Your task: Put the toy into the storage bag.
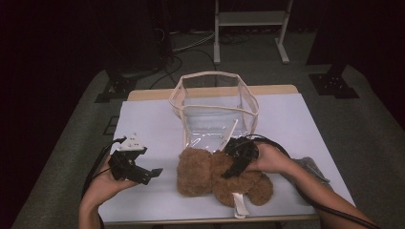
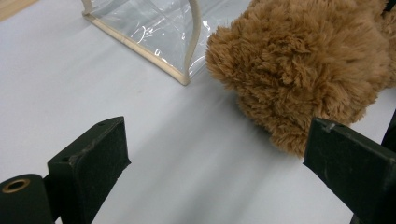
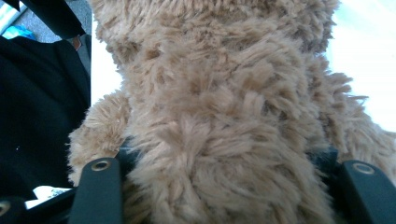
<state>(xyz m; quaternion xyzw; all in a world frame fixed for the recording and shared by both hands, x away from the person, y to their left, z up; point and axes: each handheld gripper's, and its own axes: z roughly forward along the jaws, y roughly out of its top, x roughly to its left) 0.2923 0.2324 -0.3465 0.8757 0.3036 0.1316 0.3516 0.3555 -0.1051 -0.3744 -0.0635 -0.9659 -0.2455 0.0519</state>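
High view: A brown plush teddy bear point(image 1: 217, 176) lies on the white table surface point(image 1: 148, 124), close to the near edge and slightly right of its middle. The right gripper point(image 1: 234, 164) rests on top of the bear, across its middle, with the person's right hand point(image 1: 270, 160) behind it. The left gripper point(image 1: 150, 174) is held in the left hand point(image 1: 107, 179) near the near-left corner of the surface, pointing toward the bear and apart from it. A clear plastic bag with cream fabric trim point(image 1: 215, 107) stands open just behind the bear, toward the far edge. A grey cloth point(image 1: 310, 167) lies by the right edge.

Left gripper view: The two black jaws stand wide apart with bare white surface between them. The fuzzy bear point(image 2: 299, 70) lies ahead and toward the right jaw, not between the pads. A corner of the clear bag point(image 2: 159, 32) sits beyond, just beside the bear.

Right gripper view: The bear's body point(image 3: 224, 116) lies between the two black jaws, which sit at either side of it with the fur bulging over their inner faces. The jaws are fairly wide and hold the bear.
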